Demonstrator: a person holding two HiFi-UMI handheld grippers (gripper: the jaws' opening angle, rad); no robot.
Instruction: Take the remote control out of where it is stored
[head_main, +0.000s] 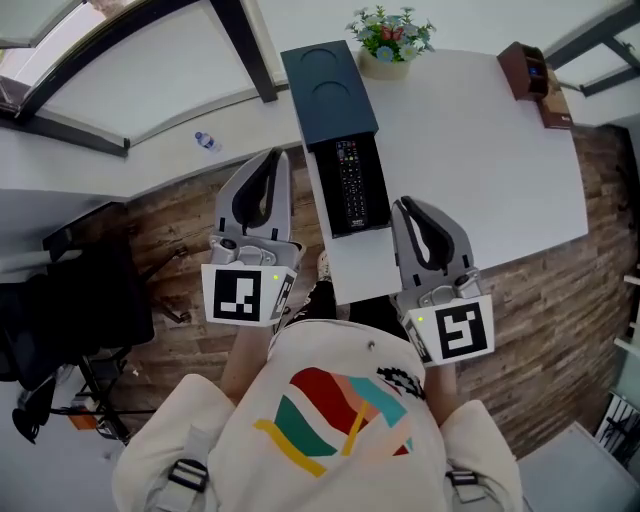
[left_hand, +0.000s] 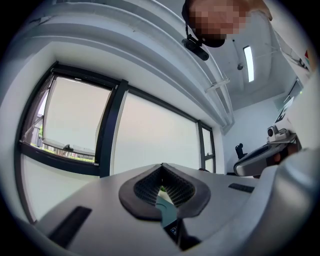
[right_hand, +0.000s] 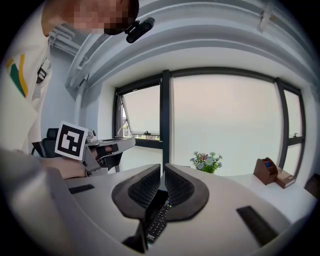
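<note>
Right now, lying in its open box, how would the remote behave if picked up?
The remote control is a long, slim bar, so probably rigid and light. It lies flat, buttons up, so it is unlikely to roll. It sits low inside the box, so jaws may bump the walls.

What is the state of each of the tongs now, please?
Left tongs: closed, holding nothing.
Right tongs: closed, holding nothing; the remote control is not yet touched.
</note>
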